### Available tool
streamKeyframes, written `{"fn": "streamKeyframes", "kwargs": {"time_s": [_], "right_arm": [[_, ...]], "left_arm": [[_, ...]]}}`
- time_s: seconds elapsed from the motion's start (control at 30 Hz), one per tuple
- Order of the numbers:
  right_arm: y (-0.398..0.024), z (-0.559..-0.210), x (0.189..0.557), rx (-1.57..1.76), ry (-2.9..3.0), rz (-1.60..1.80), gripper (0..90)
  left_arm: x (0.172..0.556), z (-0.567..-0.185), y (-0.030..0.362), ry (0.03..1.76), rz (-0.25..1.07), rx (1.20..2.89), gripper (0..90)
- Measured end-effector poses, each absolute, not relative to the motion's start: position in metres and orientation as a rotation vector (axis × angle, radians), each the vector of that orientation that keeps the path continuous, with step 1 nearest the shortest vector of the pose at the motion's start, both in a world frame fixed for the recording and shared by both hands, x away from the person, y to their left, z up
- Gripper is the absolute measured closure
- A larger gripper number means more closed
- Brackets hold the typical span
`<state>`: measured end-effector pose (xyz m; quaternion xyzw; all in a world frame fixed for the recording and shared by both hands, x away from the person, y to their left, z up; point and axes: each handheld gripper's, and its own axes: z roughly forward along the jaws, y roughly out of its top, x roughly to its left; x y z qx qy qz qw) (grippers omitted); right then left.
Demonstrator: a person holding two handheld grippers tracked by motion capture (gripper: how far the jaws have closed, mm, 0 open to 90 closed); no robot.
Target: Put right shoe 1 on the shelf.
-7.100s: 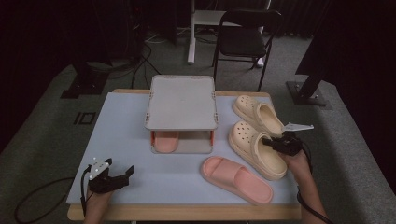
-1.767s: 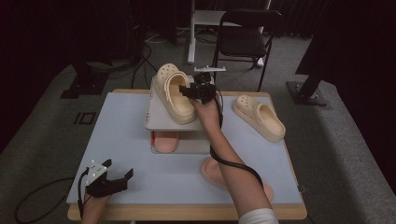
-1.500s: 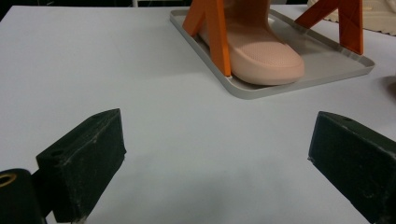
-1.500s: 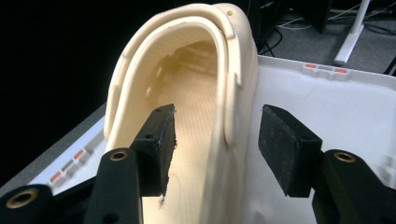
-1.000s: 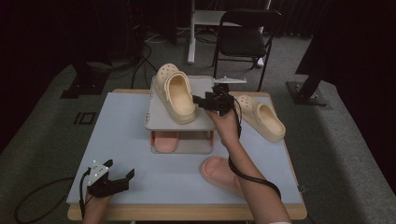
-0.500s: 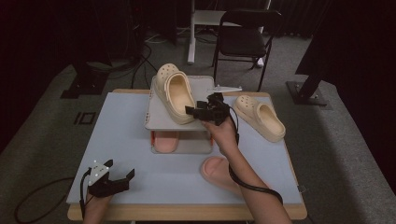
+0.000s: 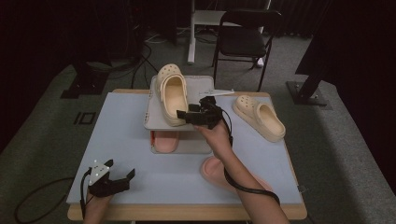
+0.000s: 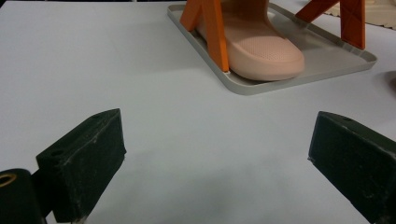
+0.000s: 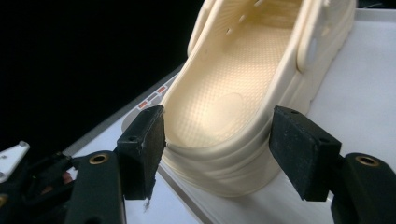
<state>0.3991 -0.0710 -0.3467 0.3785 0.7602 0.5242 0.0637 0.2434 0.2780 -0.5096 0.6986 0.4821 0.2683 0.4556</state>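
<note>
A cream clog lies on the top shelf of a grey two-tier rack, toe pointing away from me. My right gripper is at its heel. In the right gripper view the clog's heel sits between the pads of my right gripper; the jaws have just been opening and stand open, with a gap on the right side. A second cream clog rests on the table at the right. My left gripper rests open at the table's near left, nothing within its span.
A pink slipper lies on the rack's lower tray between orange legs. Another pink slipper lies on the table, partly under my right forearm. A chair stands beyond the table.
My right gripper has moved from the right side of the rack top back and left to the clog's heel. The clog stays on the rack. My left gripper has not moved.
</note>
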Motion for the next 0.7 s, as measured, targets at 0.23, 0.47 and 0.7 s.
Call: {"fn": "streamKeyframes", "kwargs": {"time_s": [0.23,0.47,0.7], "right_arm": [[-0.054,-0.344,0.396,1.09,2.339,1.601,35.4],[-0.039,-0.342,0.397,1.074,2.345,1.591,35.4],[-0.042,-0.343,0.401,1.09,2.341,1.601,35.3]], "left_arm": [[0.243,-0.509,0.278,1.188,0.66,1.723,3.5],[0.243,-0.509,0.28,1.19,0.662,1.72,3.6],[0.243,-0.509,0.28,1.188,0.661,1.721,3.5]]}}
